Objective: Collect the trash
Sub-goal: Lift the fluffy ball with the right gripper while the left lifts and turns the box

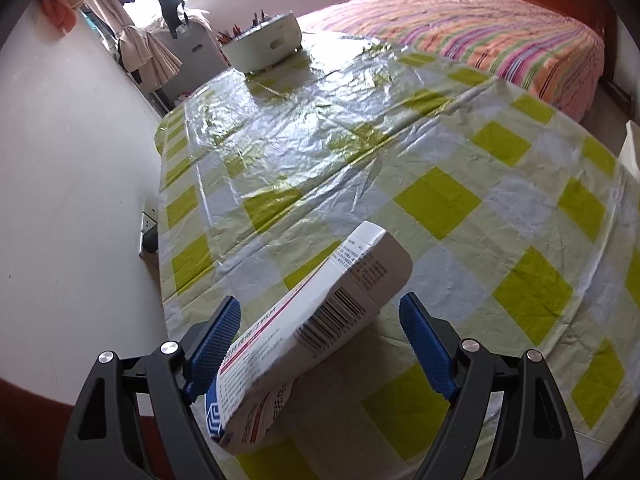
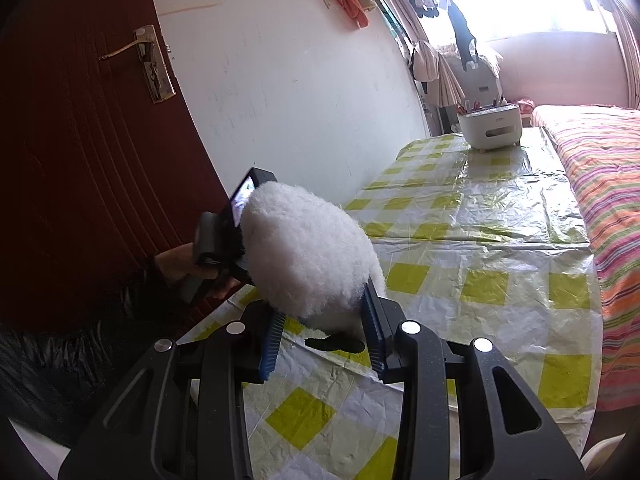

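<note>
Cardboard box [image 1: 320, 328] lying tilted between wide-spread left gripper [image 1: 320, 344] pads, over checkered tablecloth [image 1: 440, 200]; near end cut off by frame, contact with pads hard to tell. Right gripper [image 2: 324, 340] clamped on white fluffy toy [image 2: 308, 256], which hides most of left tool; hand [image 2: 188, 264] half hidden behind it. White organizer [image 1: 264, 40] at cloth's far end.

The box [image 1: 316, 332] has small print that is too tiny to read, and its near end is cut off behind the left pad. The fluffy white toy [image 2: 308, 256] hides most of the other gripper [image 2: 224, 232] and the hand [image 2: 180, 262] holding it.
</note>
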Demonstrator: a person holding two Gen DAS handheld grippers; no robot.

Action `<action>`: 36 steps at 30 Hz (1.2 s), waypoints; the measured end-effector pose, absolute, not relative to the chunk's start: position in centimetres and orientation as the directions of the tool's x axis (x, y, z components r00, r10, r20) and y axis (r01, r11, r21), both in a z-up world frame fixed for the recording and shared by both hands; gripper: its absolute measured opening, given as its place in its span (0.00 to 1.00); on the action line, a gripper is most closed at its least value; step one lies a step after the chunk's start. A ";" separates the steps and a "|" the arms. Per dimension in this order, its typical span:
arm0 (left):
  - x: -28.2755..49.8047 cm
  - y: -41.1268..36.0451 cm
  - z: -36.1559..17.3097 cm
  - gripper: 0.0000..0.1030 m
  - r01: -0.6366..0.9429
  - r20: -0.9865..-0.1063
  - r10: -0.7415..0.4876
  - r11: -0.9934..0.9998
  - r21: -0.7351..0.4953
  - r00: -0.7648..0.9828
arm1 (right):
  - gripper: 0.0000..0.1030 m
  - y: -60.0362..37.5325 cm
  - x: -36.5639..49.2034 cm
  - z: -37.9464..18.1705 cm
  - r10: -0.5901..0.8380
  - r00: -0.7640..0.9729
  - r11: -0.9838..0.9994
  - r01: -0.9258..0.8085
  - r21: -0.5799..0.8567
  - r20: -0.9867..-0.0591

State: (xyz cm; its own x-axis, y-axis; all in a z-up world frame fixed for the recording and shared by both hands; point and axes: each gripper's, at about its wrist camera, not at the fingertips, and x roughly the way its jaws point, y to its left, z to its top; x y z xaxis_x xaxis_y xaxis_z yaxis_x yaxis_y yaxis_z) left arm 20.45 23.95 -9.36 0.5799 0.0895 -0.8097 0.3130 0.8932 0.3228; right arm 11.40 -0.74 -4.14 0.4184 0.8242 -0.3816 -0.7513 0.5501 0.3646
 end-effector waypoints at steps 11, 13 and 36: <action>22.0 24.0 -11.3 0.69 0.313 -0.841 0.089 0.903 0.294 0.533 | 0.33 -1.8 11.5 -4.0 0.834 0.421 0.542 -0.745 0.388 -0.358; 22.1 24.2 -11.3 0.62 0.298 -0.840 0.088 0.911 0.285 0.535 | 0.33 -1.9 11.5 -3.9 0.833 0.425 0.544 -0.745 0.386 -0.354; 19.8 22.2 -8.6 0.48 0.266 -0.822 -0.104 0.962 0.059 0.560 | 0.33 -4.7 10.1 -2.6 0.824 0.488 0.567 -0.722 0.397 -0.288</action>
State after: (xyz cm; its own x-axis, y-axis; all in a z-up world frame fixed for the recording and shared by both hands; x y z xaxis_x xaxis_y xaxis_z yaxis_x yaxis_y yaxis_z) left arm 19.81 22.20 -8.64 0.5598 -0.1039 -0.8221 0.2657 0.9622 0.0592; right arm 10.15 -4.72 -2.60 0.4879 0.8239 -0.2885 -0.7222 0.5666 0.3968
